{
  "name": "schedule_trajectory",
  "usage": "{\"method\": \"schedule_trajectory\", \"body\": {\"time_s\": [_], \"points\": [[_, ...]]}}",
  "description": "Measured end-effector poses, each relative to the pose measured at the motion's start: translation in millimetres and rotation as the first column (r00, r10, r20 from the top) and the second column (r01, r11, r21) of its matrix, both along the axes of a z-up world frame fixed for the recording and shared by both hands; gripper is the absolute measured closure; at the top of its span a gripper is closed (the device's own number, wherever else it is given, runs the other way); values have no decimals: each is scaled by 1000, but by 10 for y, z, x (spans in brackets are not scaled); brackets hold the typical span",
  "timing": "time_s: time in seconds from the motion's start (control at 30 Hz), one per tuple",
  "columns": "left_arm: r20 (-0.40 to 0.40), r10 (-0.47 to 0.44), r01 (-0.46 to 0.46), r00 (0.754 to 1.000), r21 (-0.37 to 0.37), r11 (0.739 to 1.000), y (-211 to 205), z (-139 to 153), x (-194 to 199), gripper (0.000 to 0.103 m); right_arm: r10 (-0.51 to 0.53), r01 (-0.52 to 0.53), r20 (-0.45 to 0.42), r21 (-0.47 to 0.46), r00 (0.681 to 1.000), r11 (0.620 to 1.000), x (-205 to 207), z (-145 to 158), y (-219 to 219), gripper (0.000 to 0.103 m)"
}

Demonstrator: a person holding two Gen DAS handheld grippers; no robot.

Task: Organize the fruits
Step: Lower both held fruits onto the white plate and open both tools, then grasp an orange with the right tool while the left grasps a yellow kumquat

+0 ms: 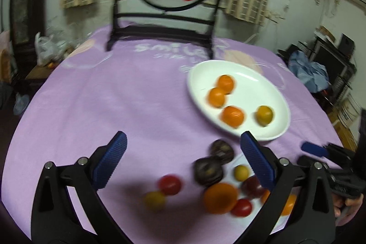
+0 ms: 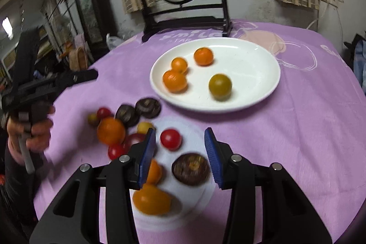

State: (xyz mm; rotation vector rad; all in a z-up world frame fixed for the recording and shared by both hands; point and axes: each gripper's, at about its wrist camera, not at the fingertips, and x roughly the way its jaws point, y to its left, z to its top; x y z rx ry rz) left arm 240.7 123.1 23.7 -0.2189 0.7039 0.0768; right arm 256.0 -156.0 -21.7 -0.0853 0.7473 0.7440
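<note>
As seen, both tongs (image 1: 183, 148) (image 2: 179, 143) agape, empty.

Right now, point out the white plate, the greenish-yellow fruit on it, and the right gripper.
white plate (image 2: 256, 61), right wrist view, bare inner surface near the far right.
greenish-yellow fruit (image 2: 220, 86), right wrist view, middle of its skin.
right gripper (image 2: 180, 148), right wrist view, midway between the blue fingertips.

Left hand-held gripper (image 1: 183, 148) jaws wide and empty; right hand-held gripper (image 2: 179, 141) narrower, also empty.
</note>
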Motion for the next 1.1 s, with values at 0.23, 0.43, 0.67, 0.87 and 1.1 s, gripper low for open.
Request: {"method": "schedule_trajectory", "body": {"time_s": [0.23,0.43,0.67,0.87,1.1], "points": [[-17,110,-111,994,-28,993,355,-83,-114,2,108,-110,-30,-83,994,990,-338,-156,66,58],[-33,136,-136,990,-29,990,425,-161,-188,2,132,-136,-49,-95,990,986,-386,-231,89,58],[-41,137,-138,990,-13,990,422,-206,-243,2,157,-162,-52,-120,986,979,-450,-243,124,57],[-41,140,-140,989,-10,990,435,-215,-272,2,138,-143,-42,-163,990,976,-437,-294,145,57],[-63,113,-114,992,-14,993,450,-288,-357,2,137,-144,-55,-168,989,975,-404,-339,134,61]]}}
